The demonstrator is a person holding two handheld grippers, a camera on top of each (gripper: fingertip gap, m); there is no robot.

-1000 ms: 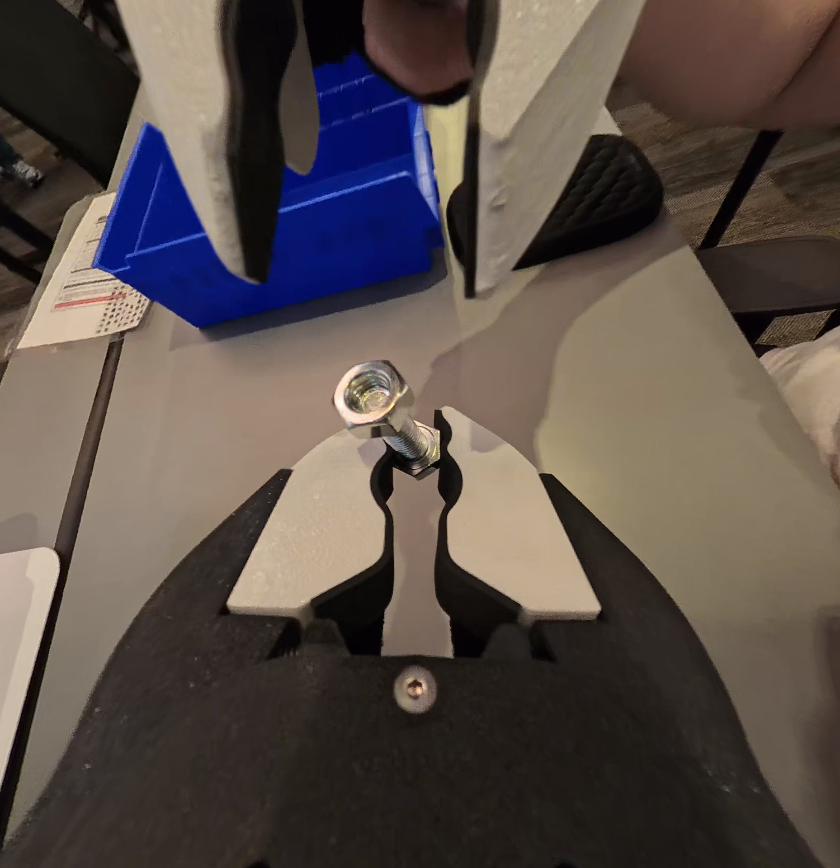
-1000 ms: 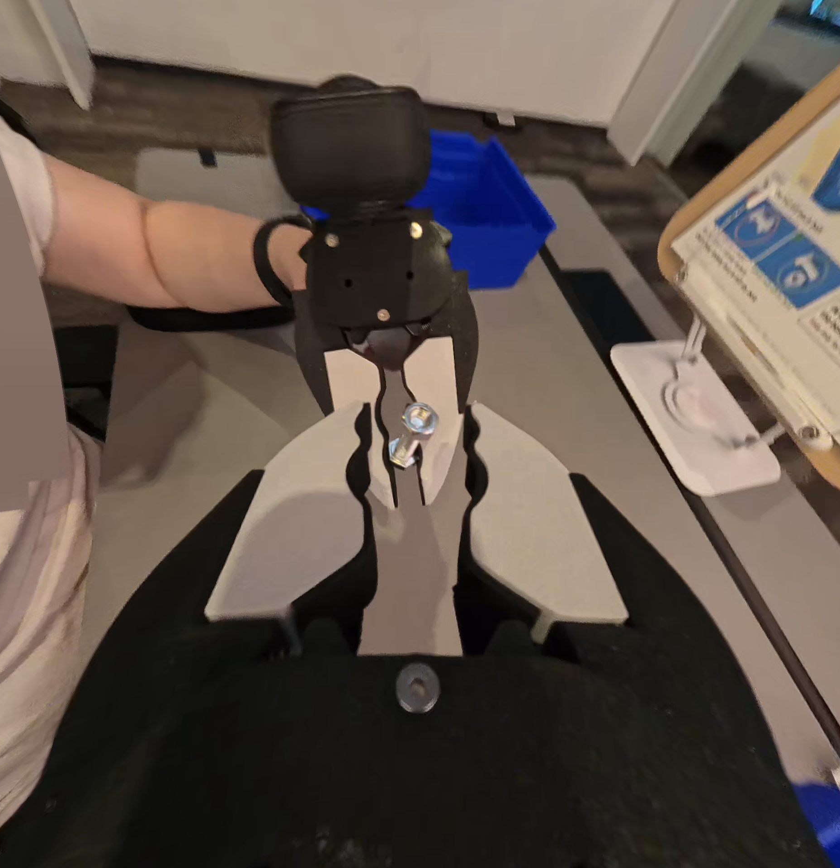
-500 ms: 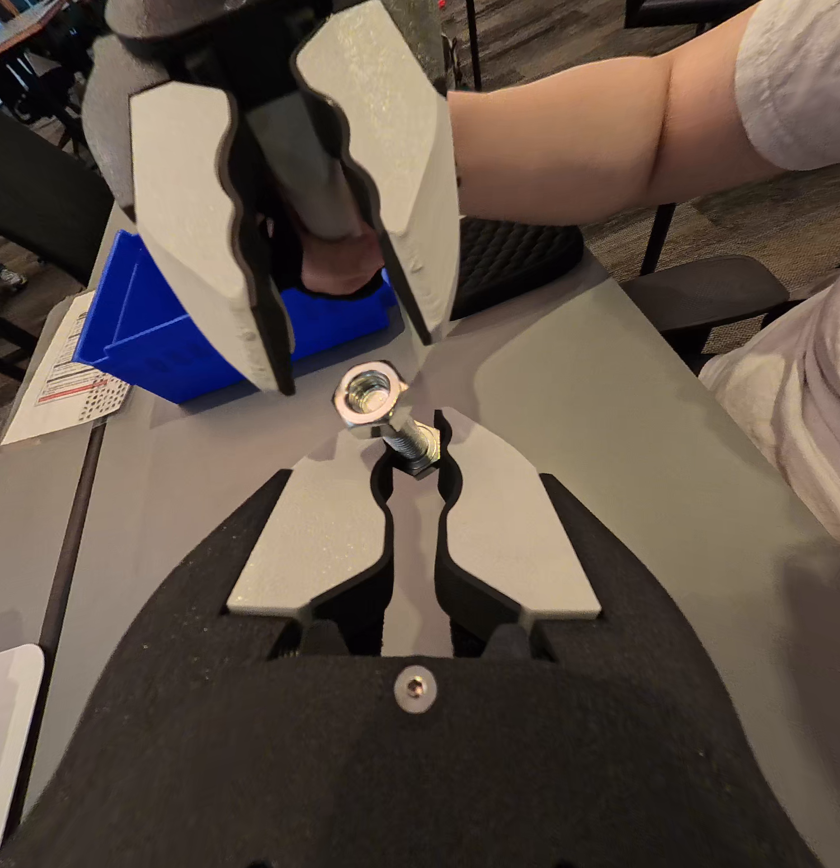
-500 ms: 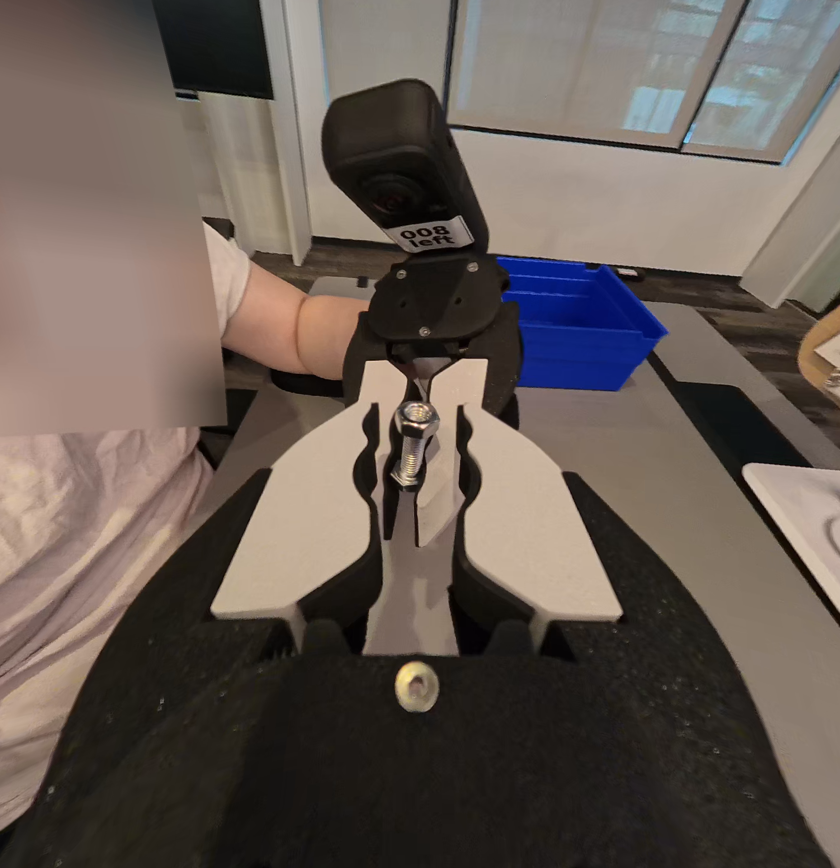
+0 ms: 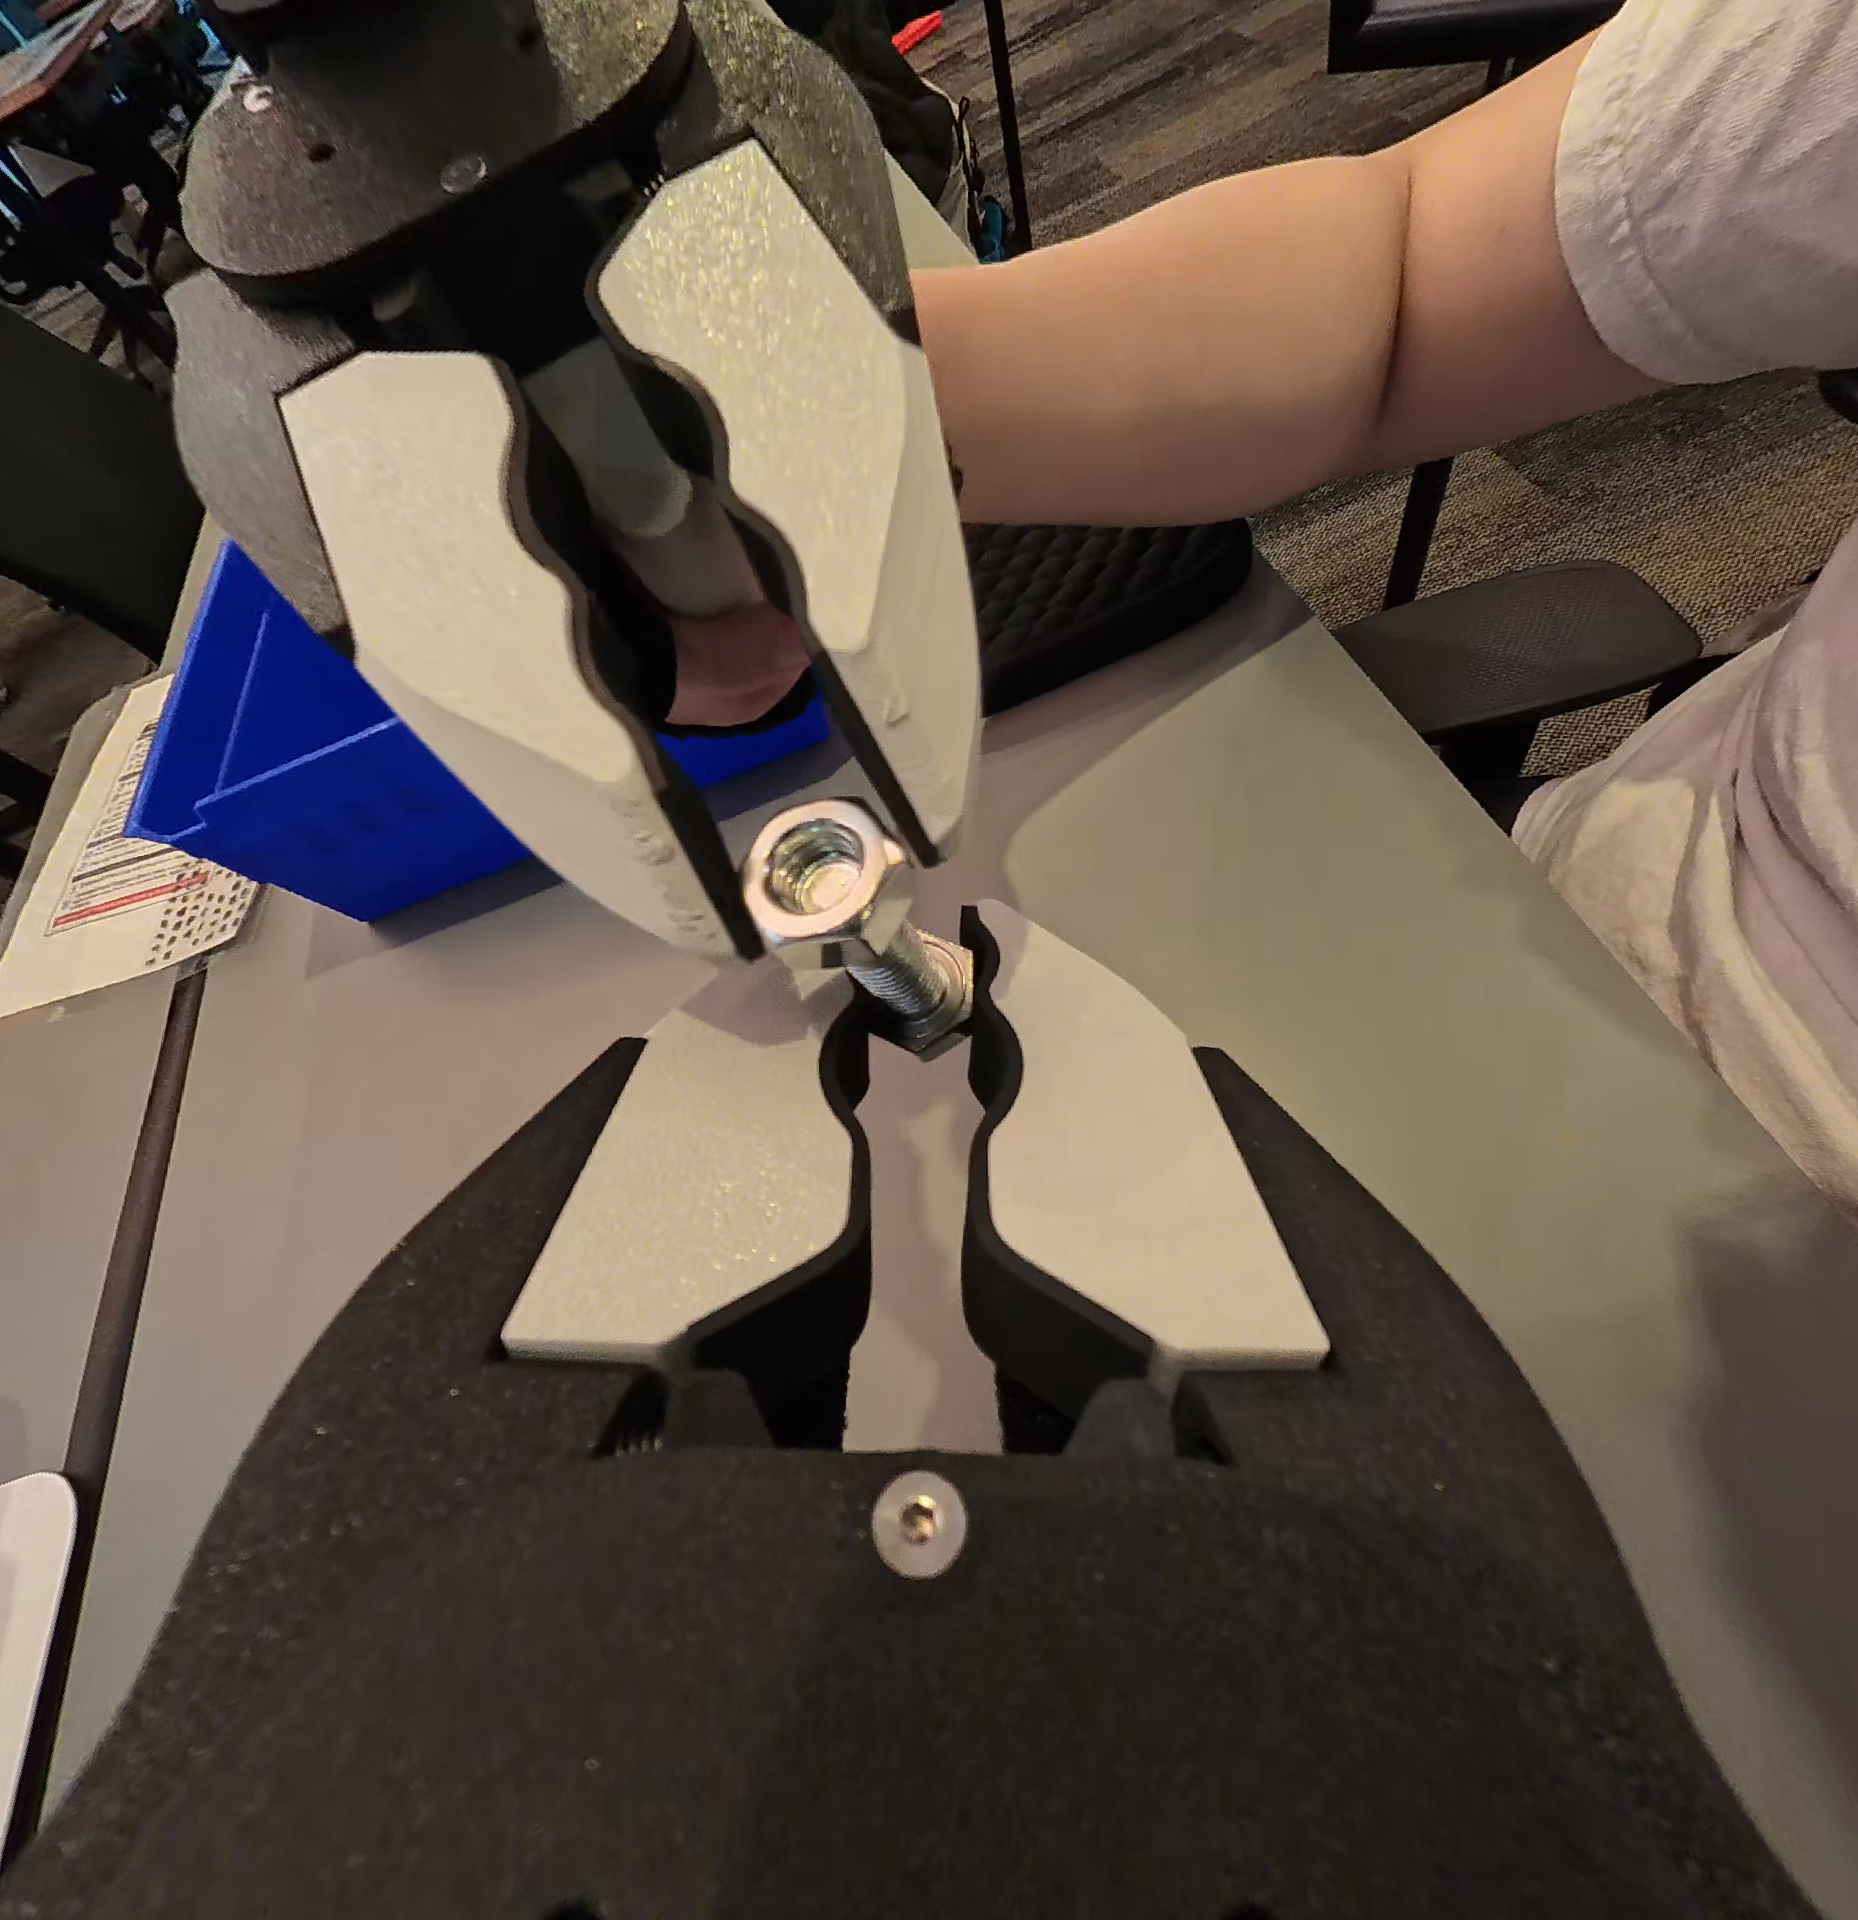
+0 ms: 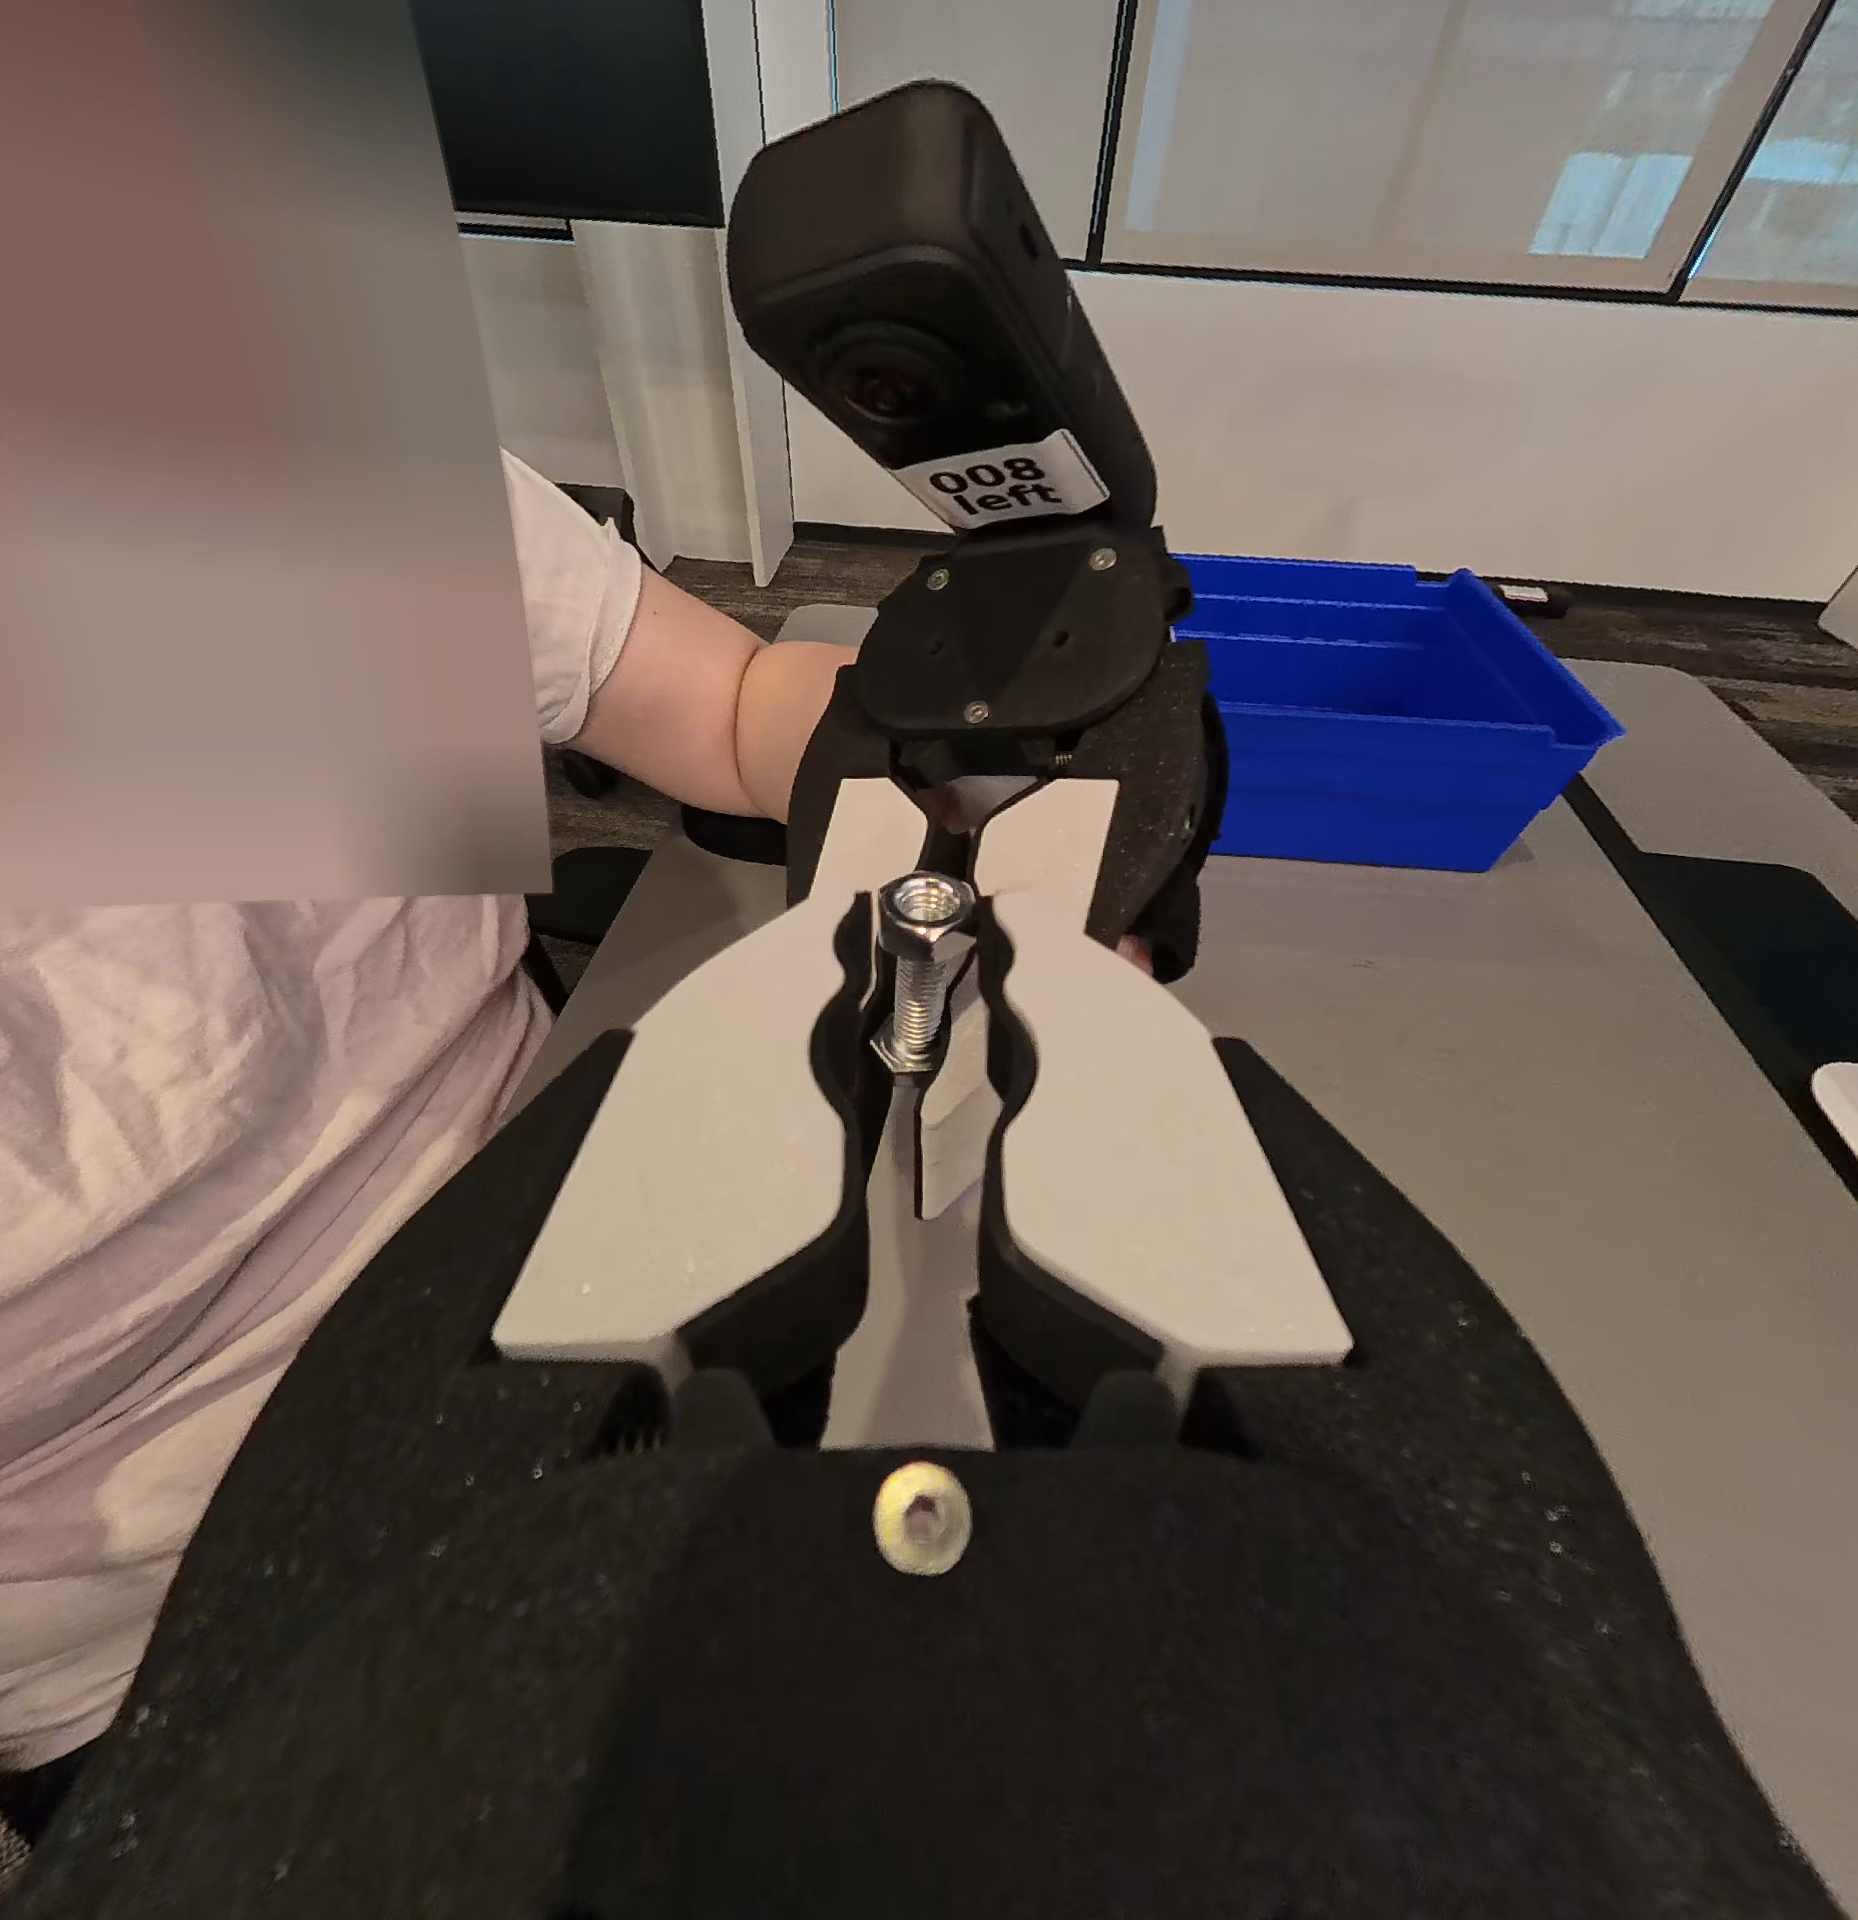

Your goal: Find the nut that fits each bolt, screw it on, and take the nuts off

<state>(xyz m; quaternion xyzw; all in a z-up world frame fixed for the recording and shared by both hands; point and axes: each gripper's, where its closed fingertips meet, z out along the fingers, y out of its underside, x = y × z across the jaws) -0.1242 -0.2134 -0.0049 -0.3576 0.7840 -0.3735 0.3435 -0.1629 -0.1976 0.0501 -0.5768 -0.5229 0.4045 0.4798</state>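
Observation:
A silver bolt (image 5: 904,961) with a silver hex nut (image 5: 821,883) on its threaded end is held above the grey table (image 5: 1268,935). My left gripper (image 5: 909,987) is shut on the bolt's head, with the shaft pointing up and away. My right gripper (image 5: 831,899) comes in from above, and its two fingertips press on opposite sides of the nut. In the right wrist view the nut (image 6: 920,914) sits between my right gripper's (image 6: 922,912) tips. The bolt (image 6: 909,1008) runs down to the left gripper (image 6: 909,1081) facing me.
A blue bin (image 5: 312,790) stands at the far side of the table and also shows in the right wrist view (image 6: 1372,727). A printed sheet (image 5: 104,914) lies left of it. A white flat stand (image 6: 1850,1122) sits at the table's edge. The person's arm (image 5: 1216,353) and a black chair (image 5: 1091,603) are at the right. The gap from one gripper's tips to the other's is roughly 6 cm.
My right gripper has come down from above the bolt to the nut, and its jaws have narrowed onto it. My left gripper has kept hold of the bolt's head.

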